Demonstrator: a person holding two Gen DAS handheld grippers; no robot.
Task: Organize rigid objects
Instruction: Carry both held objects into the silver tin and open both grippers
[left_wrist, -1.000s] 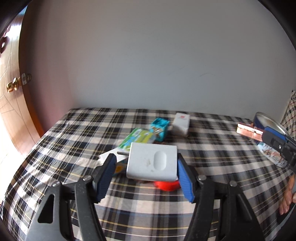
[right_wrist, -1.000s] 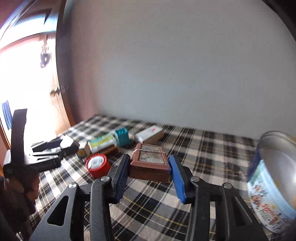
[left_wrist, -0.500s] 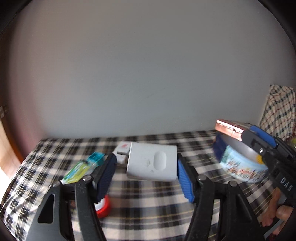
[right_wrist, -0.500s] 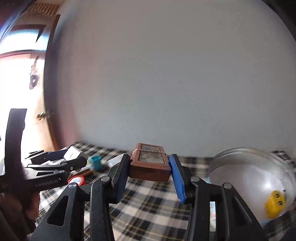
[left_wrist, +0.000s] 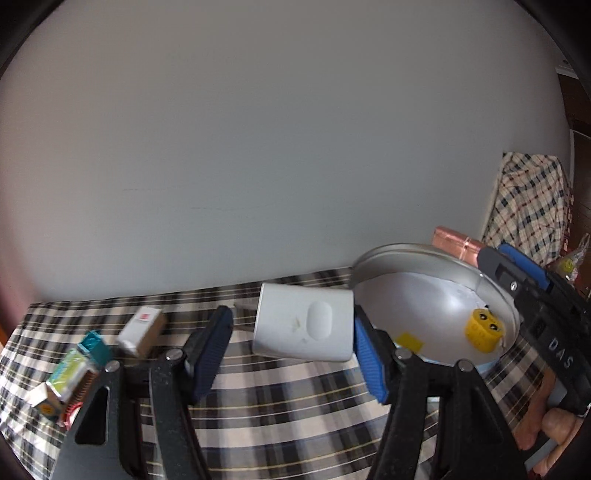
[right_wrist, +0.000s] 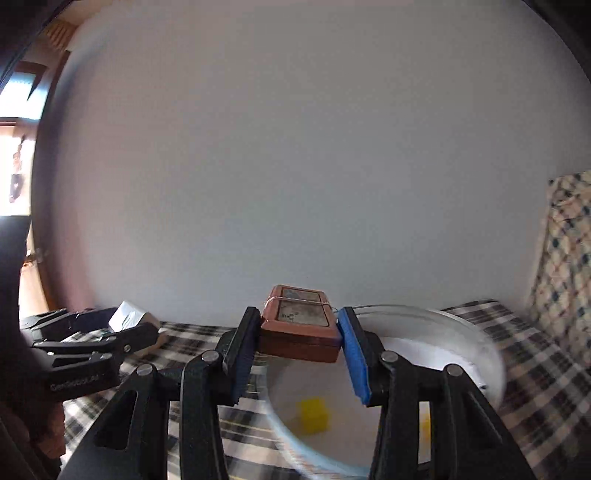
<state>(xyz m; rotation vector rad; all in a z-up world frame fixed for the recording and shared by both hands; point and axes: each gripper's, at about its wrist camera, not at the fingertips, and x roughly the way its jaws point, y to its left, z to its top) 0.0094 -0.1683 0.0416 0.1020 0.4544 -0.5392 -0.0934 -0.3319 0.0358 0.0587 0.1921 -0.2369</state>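
Note:
My left gripper (left_wrist: 291, 321) is shut on a white plug adapter (left_wrist: 303, 328), held above the checked bedcover just left of a round metal tin (left_wrist: 436, 266). A yellow piece (left_wrist: 484, 328) lies inside the tin. My right gripper (right_wrist: 297, 321) is shut on a brown wooden box (right_wrist: 299, 328) and hovers over the tin's (right_wrist: 461, 332) near rim, with a yellow cube (right_wrist: 314, 413) below it. In the left wrist view the right gripper (left_wrist: 491, 254) reaches over the tin's far edge with the brown box (left_wrist: 454, 238).
On the bedcover at the left lie a small white carton (left_wrist: 142, 328), a teal box (left_wrist: 96, 345), a green packet (left_wrist: 70, 373) and a red tape roll (left_wrist: 74, 410). A checked pillow (left_wrist: 532, 199) leans at the right. A plain wall stands close behind.
Both grippers have swung to the right with their loads. The tin has come from the right edge to just ahead of each gripper, and the loose items have slid to the left.

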